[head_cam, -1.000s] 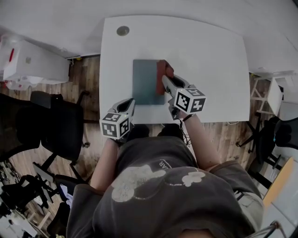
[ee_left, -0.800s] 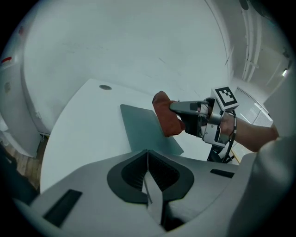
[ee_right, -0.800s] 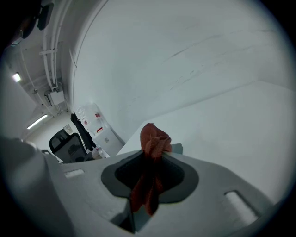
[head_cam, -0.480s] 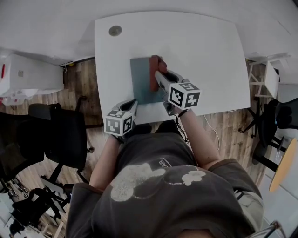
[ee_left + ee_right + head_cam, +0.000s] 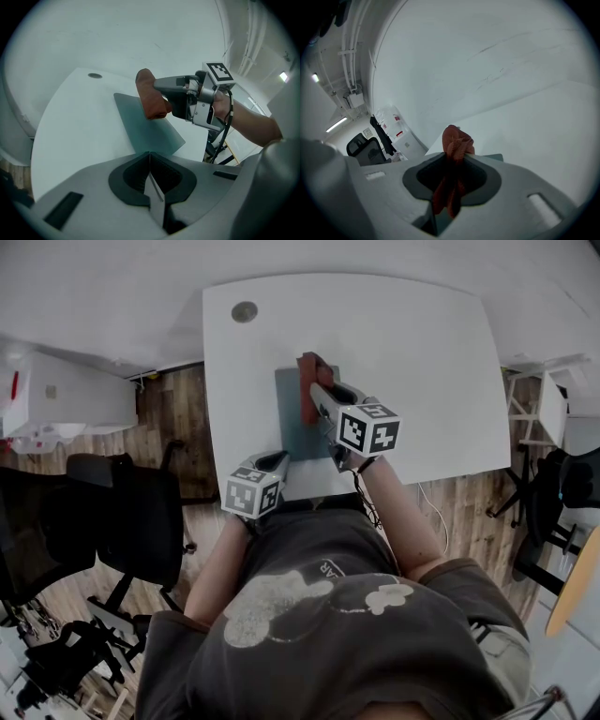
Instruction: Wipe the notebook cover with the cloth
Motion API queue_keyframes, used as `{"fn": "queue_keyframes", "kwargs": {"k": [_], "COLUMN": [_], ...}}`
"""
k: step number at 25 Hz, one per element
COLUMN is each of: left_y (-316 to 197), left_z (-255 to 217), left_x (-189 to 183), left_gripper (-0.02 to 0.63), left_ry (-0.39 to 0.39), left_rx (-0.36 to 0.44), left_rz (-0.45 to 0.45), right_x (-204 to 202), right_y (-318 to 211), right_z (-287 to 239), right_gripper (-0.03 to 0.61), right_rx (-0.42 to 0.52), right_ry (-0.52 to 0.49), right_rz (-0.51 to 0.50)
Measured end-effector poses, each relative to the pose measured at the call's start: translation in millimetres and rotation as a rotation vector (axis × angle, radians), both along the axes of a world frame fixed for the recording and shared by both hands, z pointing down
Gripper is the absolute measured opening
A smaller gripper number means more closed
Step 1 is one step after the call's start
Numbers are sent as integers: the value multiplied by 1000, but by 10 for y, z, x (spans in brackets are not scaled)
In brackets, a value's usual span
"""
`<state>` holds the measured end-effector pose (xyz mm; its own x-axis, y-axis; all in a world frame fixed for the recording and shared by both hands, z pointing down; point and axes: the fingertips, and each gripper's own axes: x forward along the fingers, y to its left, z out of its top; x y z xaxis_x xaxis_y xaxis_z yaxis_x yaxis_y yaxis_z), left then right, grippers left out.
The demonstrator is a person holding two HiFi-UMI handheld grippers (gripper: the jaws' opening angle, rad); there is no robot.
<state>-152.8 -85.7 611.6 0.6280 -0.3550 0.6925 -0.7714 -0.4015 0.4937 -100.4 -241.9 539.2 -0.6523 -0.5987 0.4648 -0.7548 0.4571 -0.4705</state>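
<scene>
Over the flat rectangular notebook (image 5: 293, 423), right claw (image 5: 317, 395) pinches crumpled rust-red cloth (image 5: 306, 371).

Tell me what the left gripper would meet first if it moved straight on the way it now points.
Probably the near edge of the notebook, which lies just ahead of the left gripper and its shut tongs. Height is unclear: it might slide over the cover toward the red cloth.

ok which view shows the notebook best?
Left gripper view: the notebook lies large and mostly bare, with the cloth in the right gripper near its far end. Head view shows it from above, its right side covered by that gripper. Right gripper view shows one corner only.
</scene>
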Motion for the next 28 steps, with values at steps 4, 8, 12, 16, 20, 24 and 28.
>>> {"fn": "queue_keyframes", "kwargs": {"k": [4,8,12,16,20,24,28], "left_y": [-9,-13,0,5,-1,0,20], "left_z": [1,8,2,-7,-1,-4,-16], "left_x": [-56,-52,-63,-67,-74,-70,-44], "left_gripper": [-3,-3,-3,-3,-3,-3,-3], "left_ry": [0,3,6,8,13,11,18], "left_rx": [-1,-5,-7,-7,-7,-6,-14], "left_rz": [8,9,4,2,1,-2,-18], "right_x": [-286,-501,-619,-639,-641,-610,-508], "right_y": [-88,-161,-187,-199,-201,-197,-186], "right_z": [-8,48,117,149,192,248,260], "right_gripper": [89,89,89,89,89,89,89], "right_rx": [0,-20,-38,-44,-49,-53,-56], "right_ry": [-11,-10,7,21,24,45,61], "right_rz": [-33,-60,-75,-81,-81,-79,-67]}}
